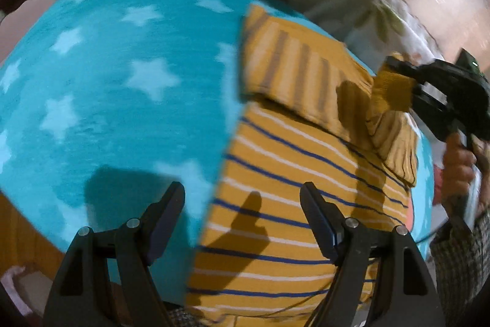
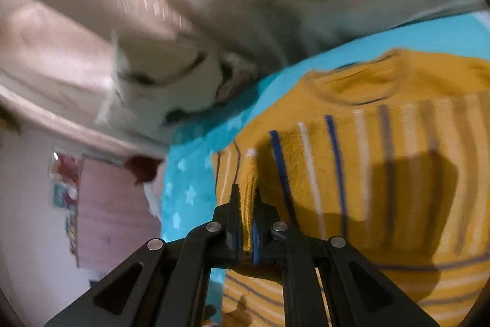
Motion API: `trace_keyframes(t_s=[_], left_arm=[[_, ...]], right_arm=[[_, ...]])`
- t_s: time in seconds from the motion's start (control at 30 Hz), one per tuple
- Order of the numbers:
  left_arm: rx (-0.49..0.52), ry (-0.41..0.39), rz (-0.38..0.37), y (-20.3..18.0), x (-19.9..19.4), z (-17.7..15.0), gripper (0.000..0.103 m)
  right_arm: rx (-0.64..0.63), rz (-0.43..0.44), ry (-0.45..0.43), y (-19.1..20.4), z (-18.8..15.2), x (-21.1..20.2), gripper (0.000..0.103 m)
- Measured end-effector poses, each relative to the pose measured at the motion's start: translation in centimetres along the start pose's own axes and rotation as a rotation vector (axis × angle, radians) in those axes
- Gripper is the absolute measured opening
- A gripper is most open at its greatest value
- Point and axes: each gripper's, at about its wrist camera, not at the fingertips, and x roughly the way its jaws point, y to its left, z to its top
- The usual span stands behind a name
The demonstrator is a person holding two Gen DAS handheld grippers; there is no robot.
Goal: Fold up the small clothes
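Both tools are matte black, with triangular cut-outs and silver rivets. The right tool (image 2: 246, 222) has blue-edged pads. A bare-skinned hand (image 1: 459, 164) emerges from a checked sleeve (image 1: 462, 259).

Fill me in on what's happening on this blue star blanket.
A person is folding a small mustard striped sweater that lies on the turquoise star blanket. The right gripper is shut on a sleeve cuff and holds it lifted over the sweater's body, with part of the garment already turned over. The left gripper hangs open above the sweater's near edge, holding nothing.
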Motion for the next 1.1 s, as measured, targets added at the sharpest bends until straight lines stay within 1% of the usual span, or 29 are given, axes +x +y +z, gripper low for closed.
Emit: trace_keyframes(t_s=[0.07,0.17,0.23,0.3,0.33,0.37,0.4,0.43,0.47,0.5,0.53,0.57,0.63,0.67,0.7,0.77,0.8,0.87,0.9,0.97,1.0,1.03,1.07,1.1], left_arm=[[-0.030,-0.001,0.011,1.8,-0.1,0.2,0.077],[-0.057,0.002,0.019,3.5,-0.2,0.3,0.077],[-0.069,0.006,0.019,4.5,-0.2,0.3,0.077],[-0.076,0.009,0.020,5.2,-0.2,0.3,0.077],[-0.079,0.010,0.020,5.4,-0.2,0.3,0.076],[-0.081,0.011,0.019,5.6,-0.2,0.3,0.076],[-0.083,0.013,0.016,5.8,-0.2,0.3,0.077],[-0.084,0.014,0.013,5.8,-0.1,0.4,0.077],[-0.080,0.016,0.010,5.7,0.0,0.5,0.077],[-0.074,0.018,0.011,5.5,0.1,0.6,0.077],[-0.064,0.021,0.012,5.2,0.3,0.7,0.077],[-0.053,0.025,0.010,4.9,0.5,0.8,0.077],[-0.035,0.032,0.005,4.4,0.8,0.9,0.077],[-0.023,0.036,0.003,4.1,1.1,0.9,0.077],[-0.016,0.039,0.000,3.9,1.2,0.8,0.077],[-0.001,0.048,-0.017,3.3,1.7,0.7,0.076],[0.008,0.055,-0.026,3.0,1.9,0.7,0.077],[0.027,0.060,-0.041,2.3,2.3,0.6,0.077],[0.035,0.062,-0.046,2.0,2.5,0.6,0.077],[0.047,0.084,-0.055,1.4,3.1,0.4,0.077],[0.047,0.087,-0.054,1.2,3.3,0.4,0.077],[0.050,0.085,-0.045,1.0,3.4,0.3,0.077],[0.062,0.082,-0.025,0.7,3.5,0.1,0.077],[0.072,0.082,-0.013,0.4,3.5,-0.1,0.077]], right_arm=[[-0.002,-0.011,0.039,0.5,0.5,3.6,0.005],[-0.004,-0.045,0.087,1.0,0.7,8.1,0.006],[-0.001,-0.056,0.107,1.0,0.7,10.2,0.009],[0.002,-0.050,0.132,1.3,0.8,11.7,0.012],[0.009,-0.045,0.142,1.4,0.7,12.5,0.015],[0.015,-0.042,0.148,1.4,0.5,12.7,0.021],[0.021,-0.027,0.155,1.9,0.5,13.4,0.025],[0.027,0.008,0.169,2.3,0.6,13.9,0.033],[0.034,0.054,0.189,2.8,0.6,14.6,0.037],[0.028,0.072,0.193,3.3,0.3,14.3,0.040],[0.010,0.076,0.187,4.1,0.3,14.3,0.046],[-0.013,0.079,0.179,4.8,0.3,13.9,0.049],[-0.064,0.090,0.159,6.4,0.1,12.3,0.051],[-0.099,0.072,0.136,6.9,-0.1,11.0,0.055],[-0.127,0.043,0.114,7.4,-0.3,9.8,0.056],[-0.170,-0.030,0.057,7.1,-1.0,6.7,0.060],[-0.168,-0.075,0.016,6.4,-1.4,4.7,0.061],[-0.120,-0.125,-0.048,4.2,-1.9,1.2,0.063],[-0.076,-0.149,-0.065,2.5,-2.2,-1.0,0.064],[-0.026,-0.174,-0.070,-0.1,-2.5,-4.4,0.064],[-0.008,-0.205,-0.091,-1.8,-3.0,-7.0,0.064],[0.001,-0.255,-0.113,-3.4,-3.9,-9.6,0.064],[0.004,-0.293,-0.124,-4.4,-4.5,-11.1,0.064],[0.013,-0.352,-0.138,-6.1,-5.5,-13.5,0.064]])
